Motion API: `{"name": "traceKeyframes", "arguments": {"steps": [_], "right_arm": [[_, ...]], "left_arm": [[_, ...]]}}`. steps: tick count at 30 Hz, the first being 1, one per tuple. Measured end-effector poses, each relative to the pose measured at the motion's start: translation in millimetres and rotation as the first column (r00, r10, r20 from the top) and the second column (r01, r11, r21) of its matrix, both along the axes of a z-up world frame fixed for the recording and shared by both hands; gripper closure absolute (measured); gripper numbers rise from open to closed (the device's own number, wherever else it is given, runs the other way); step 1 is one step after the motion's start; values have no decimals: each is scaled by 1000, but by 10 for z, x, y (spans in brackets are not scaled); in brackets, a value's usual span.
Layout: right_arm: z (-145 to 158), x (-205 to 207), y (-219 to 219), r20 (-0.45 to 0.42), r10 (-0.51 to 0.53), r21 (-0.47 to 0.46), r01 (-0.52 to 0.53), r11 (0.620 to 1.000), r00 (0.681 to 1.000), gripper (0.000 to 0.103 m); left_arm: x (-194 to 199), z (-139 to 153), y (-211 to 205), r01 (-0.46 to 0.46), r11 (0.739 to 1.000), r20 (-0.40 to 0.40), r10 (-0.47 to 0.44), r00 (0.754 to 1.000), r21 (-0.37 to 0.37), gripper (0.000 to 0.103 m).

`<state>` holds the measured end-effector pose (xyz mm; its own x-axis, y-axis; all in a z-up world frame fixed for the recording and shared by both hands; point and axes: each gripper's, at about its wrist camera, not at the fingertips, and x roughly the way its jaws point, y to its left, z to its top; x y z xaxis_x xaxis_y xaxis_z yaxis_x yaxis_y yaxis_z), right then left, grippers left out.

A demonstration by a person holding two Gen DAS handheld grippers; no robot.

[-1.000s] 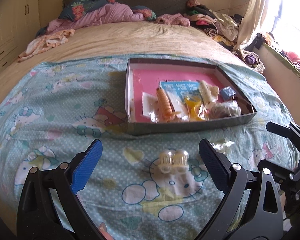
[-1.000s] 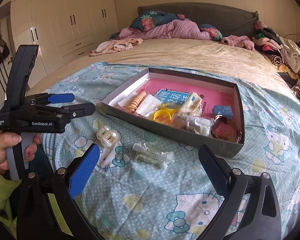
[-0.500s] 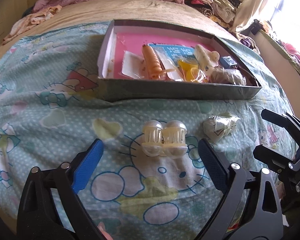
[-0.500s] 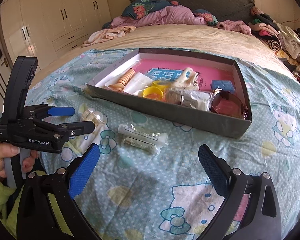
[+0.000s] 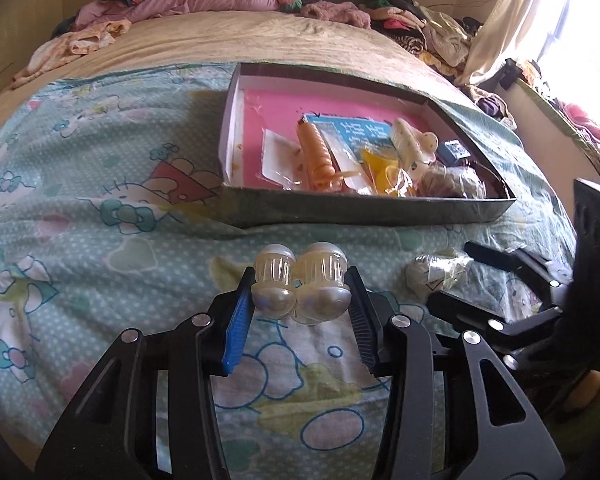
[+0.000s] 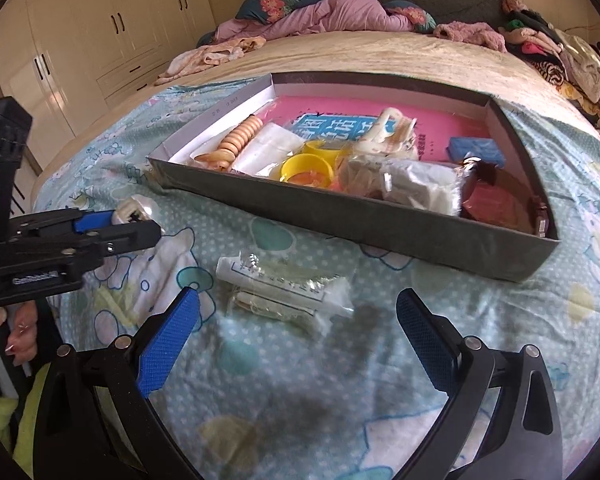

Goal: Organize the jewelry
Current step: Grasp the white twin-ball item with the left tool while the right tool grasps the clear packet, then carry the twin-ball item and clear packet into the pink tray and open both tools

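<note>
A pearly two-domed ornament [image 5: 300,284] lies on the Hello Kitty sheet just in front of the grey box [image 5: 360,212]. My left gripper [image 5: 299,276] is closing on it, and both blue pads touch its sides. The same gripper [image 6: 112,228] shows at the left of the right wrist view, with the ornament [image 6: 134,206] in its tips. A clear plastic packet [image 6: 284,292] with small jewelry lies just ahead of my right gripper [image 6: 296,340]. Its jaws are closing but stand wide, clear of the packet [image 5: 436,276].
The grey box [image 6: 340,224] has a pink floor and holds an orange bead string [image 6: 240,140], yellow rings [image 6: 306,166], a blue case [image 6: 476,150] and wrapped pieces. Heaped clothes [image 5: 420,28] lie at the bed's far end. Wardrobes [image 6: 80,40] stand to the left.
My left gripper sank toward the ornament and its jaws closed from wide open onto its sides. My right gripper came down nearer the packet and its jaws narrowed a little.
</note>
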<state>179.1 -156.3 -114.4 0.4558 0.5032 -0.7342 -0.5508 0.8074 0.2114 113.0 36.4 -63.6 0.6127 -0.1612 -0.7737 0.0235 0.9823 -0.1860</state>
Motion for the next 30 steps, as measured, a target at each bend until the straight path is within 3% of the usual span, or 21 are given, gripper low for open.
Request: {"name": "traceKeyframes", "arguments": {"steps": [2, 3, 14, 23, 30], "right_arm": [[-49, 15, 52, -6, 6, -1, -6, 1000, 1000, 31], [-47, 2, 68, 13, 11, -8, -11, 1000, 1000, 33], [319, -118, -92, 98, 39, 51, -45, 998, 994, 33], [715, -9, -334, 214, -19, 51, 8, 999, 977, 33], [842, 135, -503, 265, -64, 44, 54, 998, 962, 33]], "left_arm": [[1, 24, 21, -6, 1000, 6, 6, 1000, -9, 67], [2, 36, 31, -7, 1000, 7, 7, 1000, -14, 67], [29, 235, 118, -26, 999, 54, 28, 998, -32, 67], [170, 399, 30, -6, 1000, 91, 8, 996, -23, 67], [370, 508, -119, 28, 1000, 115, -26, 993, -9, 67]]}}
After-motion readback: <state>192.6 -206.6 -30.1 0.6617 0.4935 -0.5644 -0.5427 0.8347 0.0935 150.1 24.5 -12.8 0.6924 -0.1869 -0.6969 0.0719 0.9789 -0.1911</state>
